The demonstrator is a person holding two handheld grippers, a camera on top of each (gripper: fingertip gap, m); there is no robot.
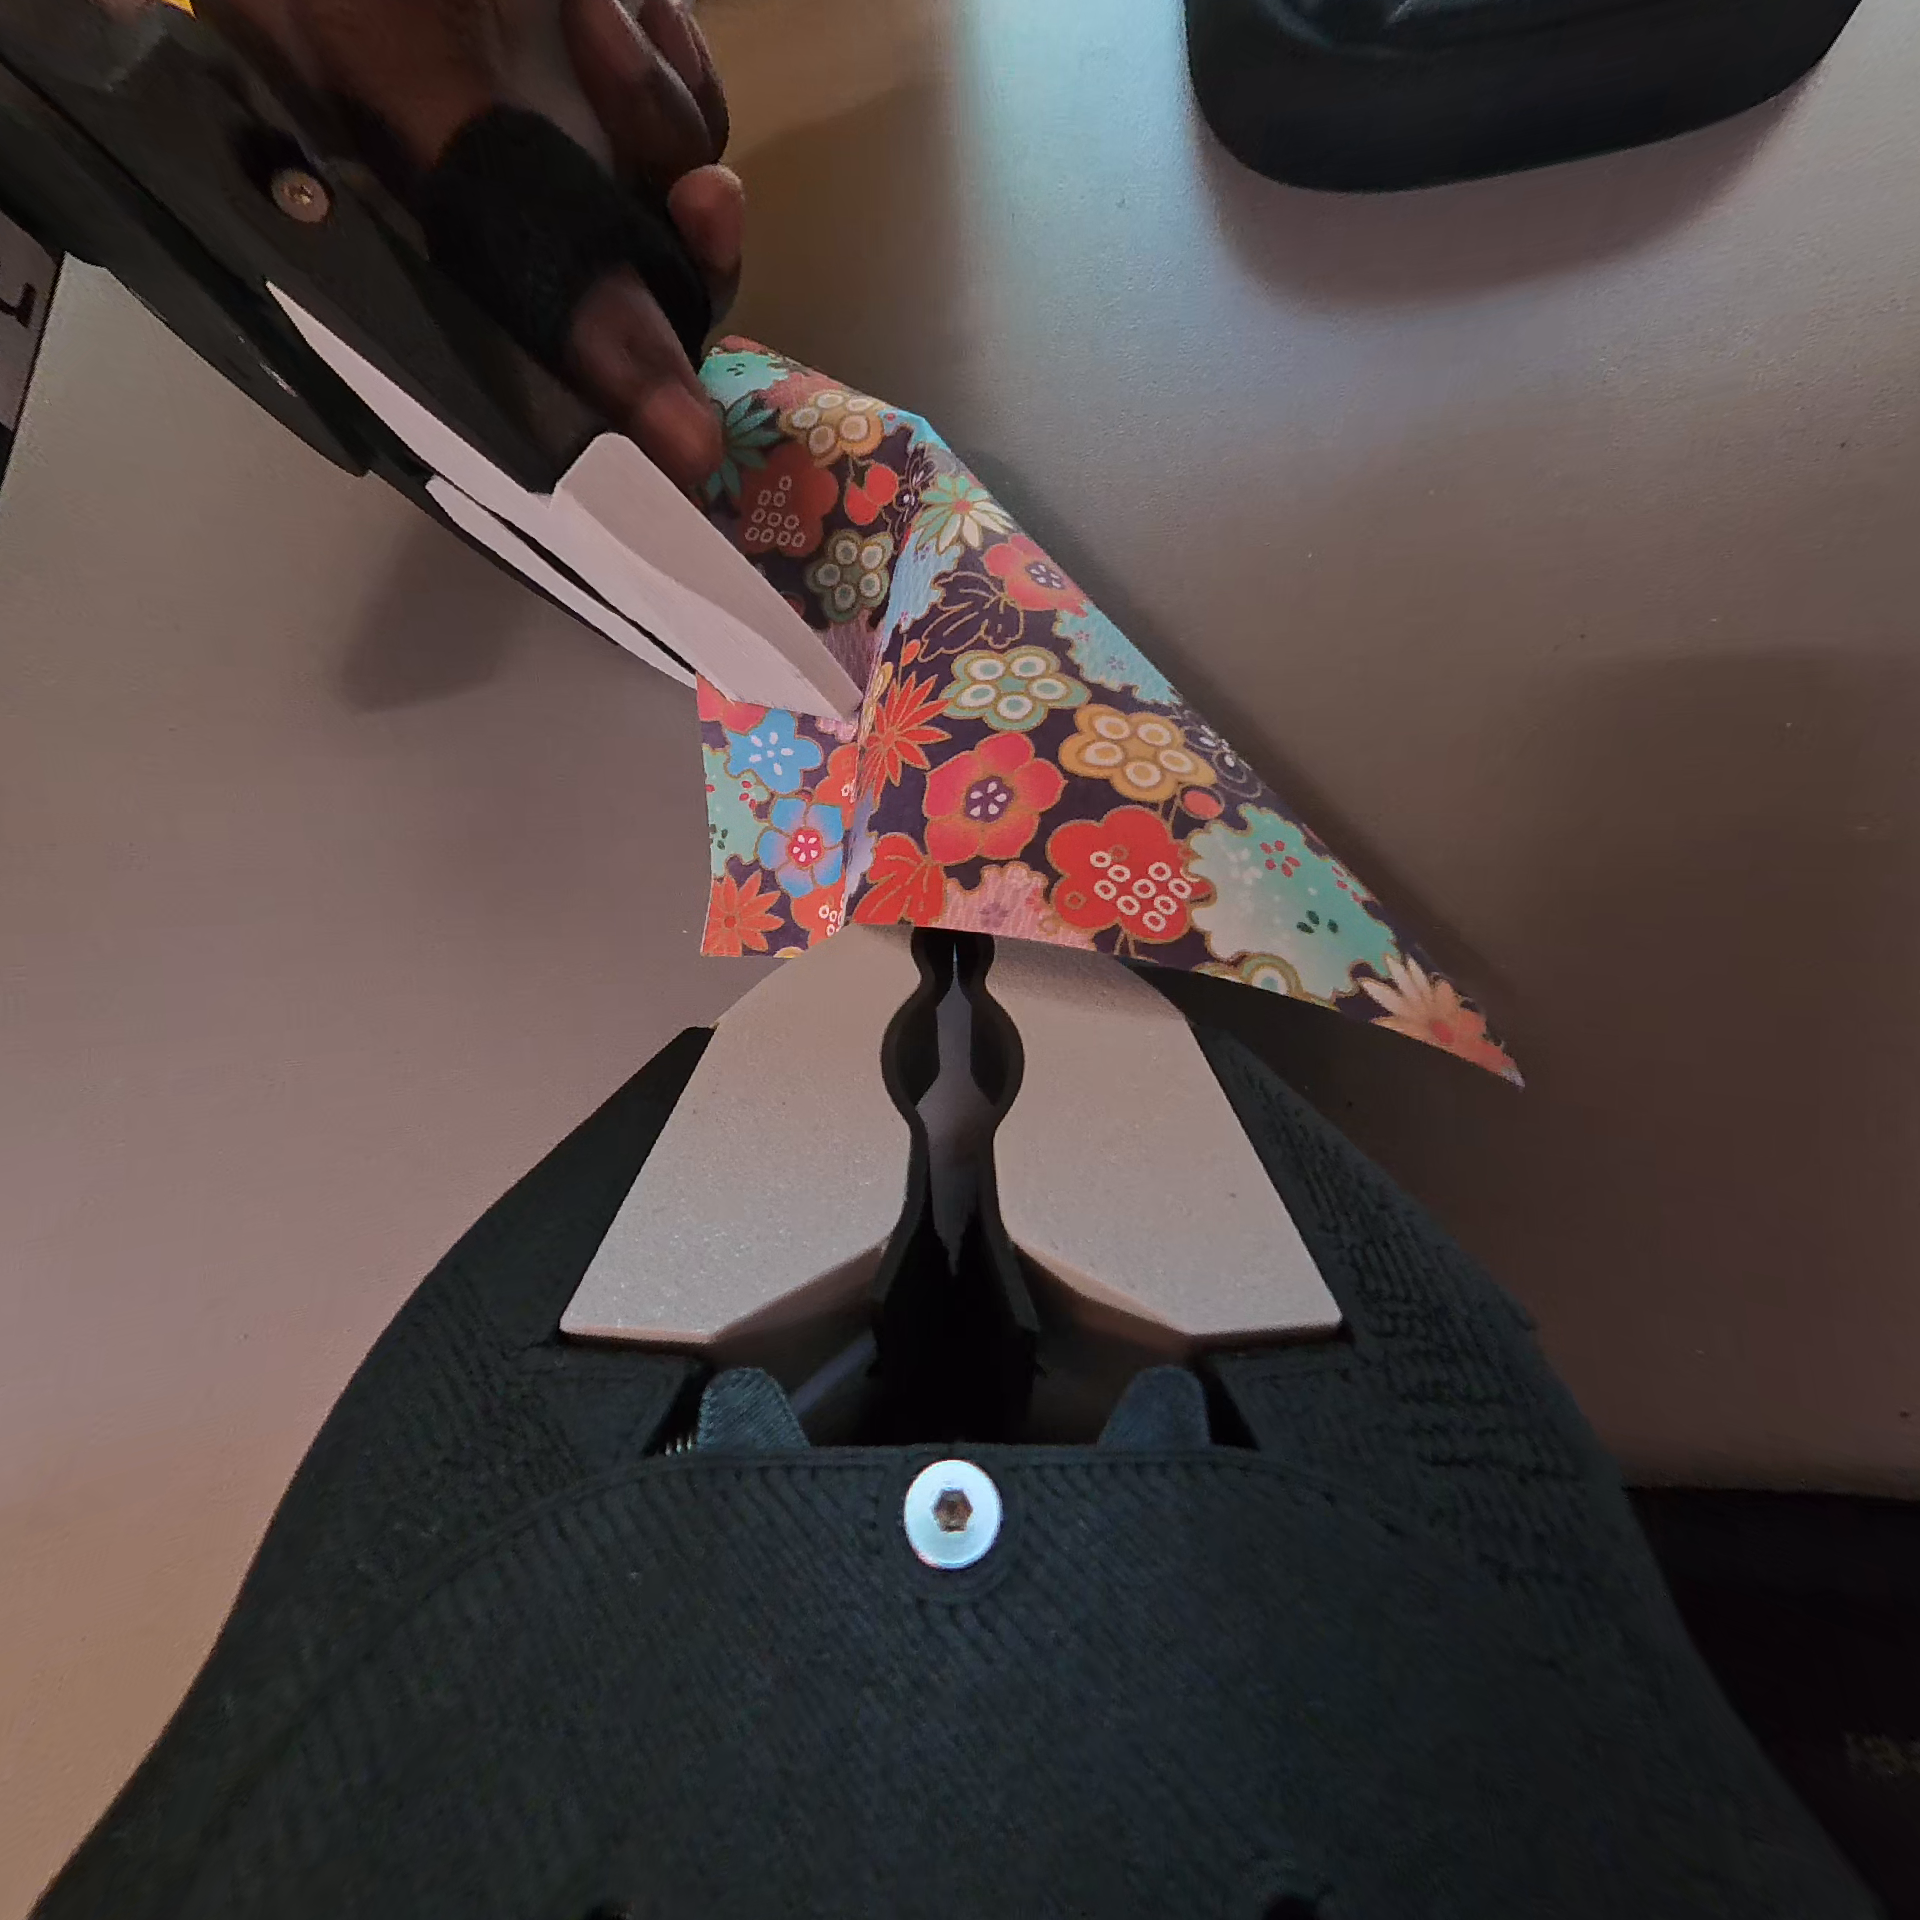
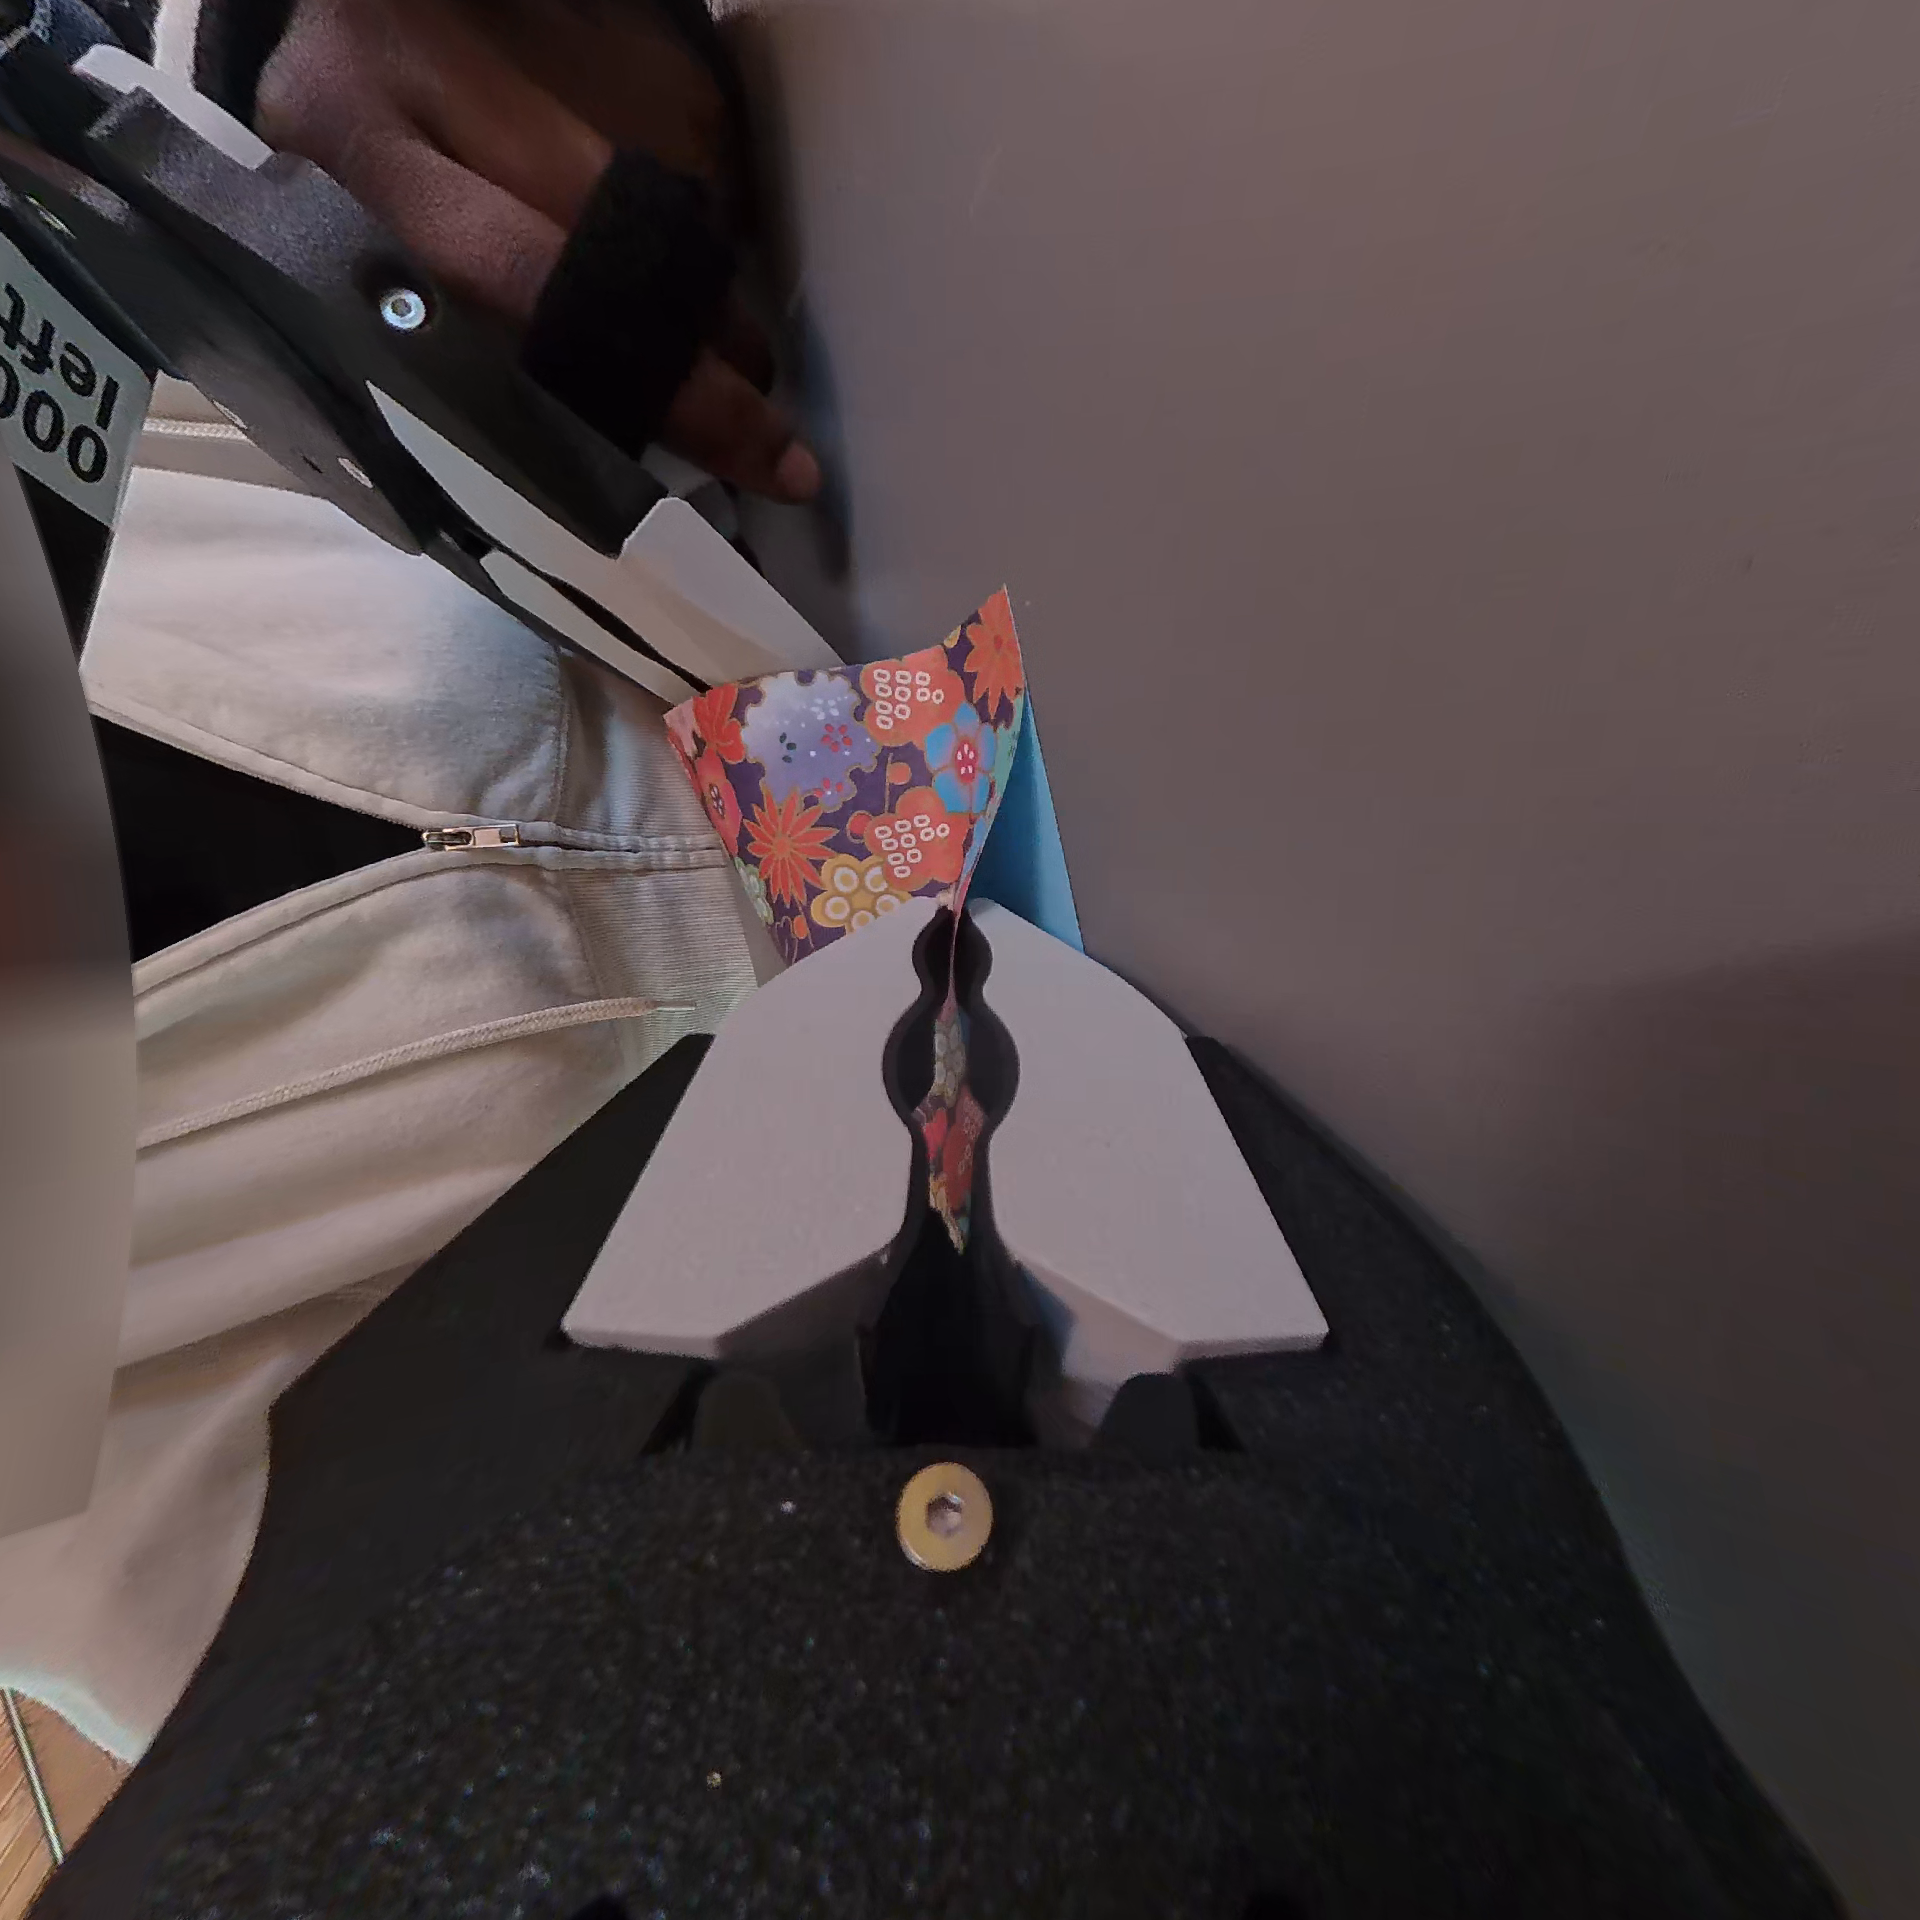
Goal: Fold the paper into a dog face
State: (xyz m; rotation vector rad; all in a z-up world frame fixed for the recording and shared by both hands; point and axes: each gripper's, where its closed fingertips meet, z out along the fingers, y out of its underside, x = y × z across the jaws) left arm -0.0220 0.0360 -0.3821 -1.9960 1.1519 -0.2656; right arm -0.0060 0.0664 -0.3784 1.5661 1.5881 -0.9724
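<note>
Now, at the left of the left wrist view, your right gripper (image 1: 831, 701) slants down from the upper corner. Its white fingers (image 1: 665, 520) are pressed together on an upright crease in the flowered paper (image 1: 1039, 790). The right wrist view confirms that grip: the jaws are closed, with a strip of paper running down the slot between them.

In the middle, your left gripper (image 1: 951, 951) points straight at the sheet's lower edge, jaws drawn together. The edge covers the tips, so you probably have it pinched there, and the right wrist view shows those same tips meeting the paper's rim. The paper itself hangs in the air between the two grippers, above the grey table (image 1: 1455, 520) and not lying on it. Its printed side faces outward, and a plain blue underside shows only in the right wrist view.

To the right, the sheet's long axis runs away from both grips, down to a free pointed corner (image 1: 1496, 1070) that nothing holds. Your left gripper is the nearer of the two to that corner. Any fold that brings the point in likely depends on your right grip holding the crease steady while the left shifts rightward along the edge
</note>
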